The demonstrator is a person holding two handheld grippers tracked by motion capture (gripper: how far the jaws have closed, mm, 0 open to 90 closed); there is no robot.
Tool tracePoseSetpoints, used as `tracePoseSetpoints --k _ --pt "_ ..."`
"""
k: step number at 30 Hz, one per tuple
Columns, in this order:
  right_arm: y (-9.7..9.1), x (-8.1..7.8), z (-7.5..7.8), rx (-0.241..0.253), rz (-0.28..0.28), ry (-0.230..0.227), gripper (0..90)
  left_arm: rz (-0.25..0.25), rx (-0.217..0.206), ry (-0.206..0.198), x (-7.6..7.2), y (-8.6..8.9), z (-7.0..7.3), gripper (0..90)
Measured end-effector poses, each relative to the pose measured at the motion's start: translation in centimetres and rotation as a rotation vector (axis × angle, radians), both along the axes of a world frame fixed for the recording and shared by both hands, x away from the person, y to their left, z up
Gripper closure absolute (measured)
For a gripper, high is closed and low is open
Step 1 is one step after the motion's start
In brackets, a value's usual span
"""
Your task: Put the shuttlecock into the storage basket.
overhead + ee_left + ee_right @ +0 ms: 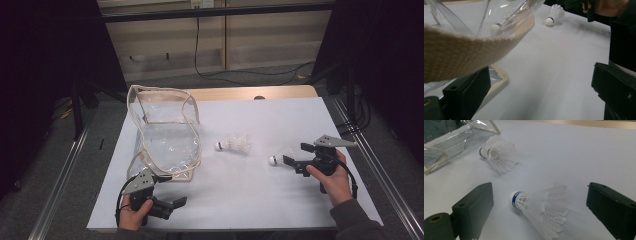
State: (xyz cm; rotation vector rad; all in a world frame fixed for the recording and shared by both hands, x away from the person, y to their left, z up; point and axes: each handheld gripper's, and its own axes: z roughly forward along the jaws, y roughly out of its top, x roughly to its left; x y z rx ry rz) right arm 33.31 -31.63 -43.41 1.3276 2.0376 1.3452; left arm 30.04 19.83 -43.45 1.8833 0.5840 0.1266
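Right gripper point(294, 159) is lined up on the near shuttlecock point(537, 206), jaws spread wide either side and gripping nothing yet. The shuttlecock lies on its side on the white worktop point(280, 200), cork pointing toward the clear pouch point(165, 135), its long axis running across the gap between the jaws. A second shuttlecock point(234, 145) lies farther on, between the near one and the pouch. Left gripper point(175, 204) sits by the pouch's near corner, jaws open and empty, the woven trim point(461, 50) hanging just ahead. The pouch looks empty.
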Motion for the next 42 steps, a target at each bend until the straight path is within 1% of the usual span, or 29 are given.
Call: tracePoseSetpoints --k 15,19,23,27,29,33,37,42 --pt "0.2 -0.1 -0.5 -0.009 -0.002 0.01 6.7 0.0 0.001 -0.001 0.0 0.0 0.0 2.2" --pt "0.4 0.0 -0.7 -0.012 0.013 0.017 4.9 -0.001 0.002 -0.001 0.0 0.0 0.0 2.3" --pt "0.7 0.0 -0.8 -0.026 0.021 0.019 4.9 0.0 0.0 -0.001 0.0 0.0 0.0 2.3" --pt "0.7 0.0 -1.0 -0.03 0.036 0.024 9.4 -0.001 0.001 -0.001 0.0 0.0 0.0 2.3" --pt "0.8 0.0 -1.0 -0.041 0.039 0.03 11.0 0.0 -0.001 0.0 0.0 0.0 0.0 2.3" --pt "0.8 0.0 -1.2 -0.038 0.05 0.042 14.2 0.0 0.0 0.0 0.0 0.0 0.0 2.3" --pt "0.9 0.0 -1.3 -0.033 0.061 0.044 21.9 0.0 0.0 0.0 0.0 0.0 0.0 2.3" --pt "1.0 0.0 -1.4 -0.042 0.076 0.055 26.2 0.0 0.0 0.0 0.0 0.0 0.0 2.4"
